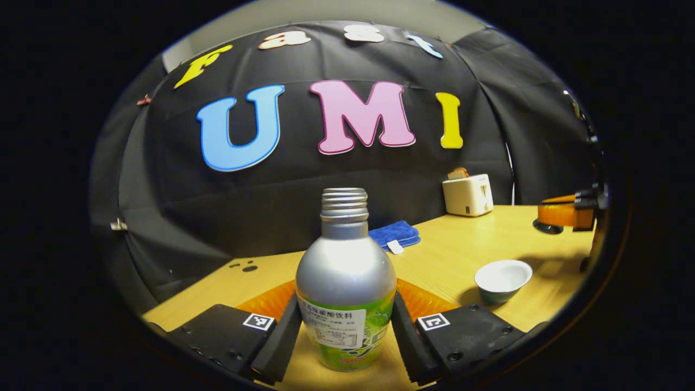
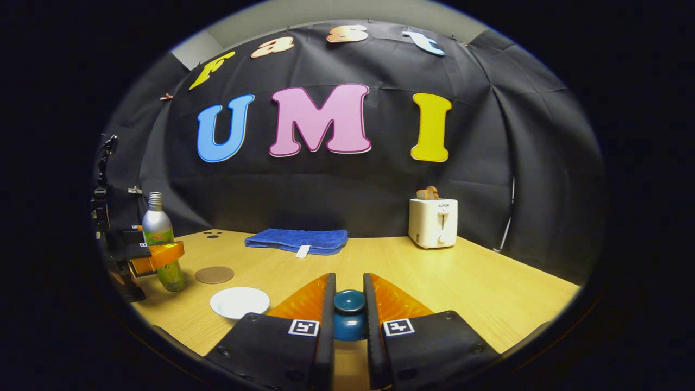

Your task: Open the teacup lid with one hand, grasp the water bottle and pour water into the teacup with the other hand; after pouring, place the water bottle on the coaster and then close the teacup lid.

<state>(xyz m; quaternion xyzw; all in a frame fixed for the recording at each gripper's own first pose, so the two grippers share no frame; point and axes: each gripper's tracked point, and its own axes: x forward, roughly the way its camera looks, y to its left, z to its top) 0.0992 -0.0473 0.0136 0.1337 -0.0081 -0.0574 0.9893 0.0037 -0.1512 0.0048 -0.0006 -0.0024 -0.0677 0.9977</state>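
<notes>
A silver water bottle (image 1: 346, 271) with a green label and no cap stands between the fingers of my left gripper (image 1: 345, 301), which is shut on its lower body. The right gripper view shows the same bottle (image 2: 158, 233) leaning slightly in the left gripper (image 2: 157, 255), its base at or just above the table. The uncovered teacup (image 1: 502, 279), white inside, sits to the right of the bottle. My right gripper (image 2: 349, 279) is shut on the dark teal teacup lid (image 2: 348, 315), held above the table. A round brown coaster (image 2: 214, 275) lies beside the bottle, near the teacup (image 2: 240, 302).
A folded blue towel (image 2: 296, 240) lies at the back of the wooden table (image 2: 488, 288). A white toaster (image 2: 433, 222) with toast in it stands at the back right. The black cloth wall closes the table off behind.
</notes>
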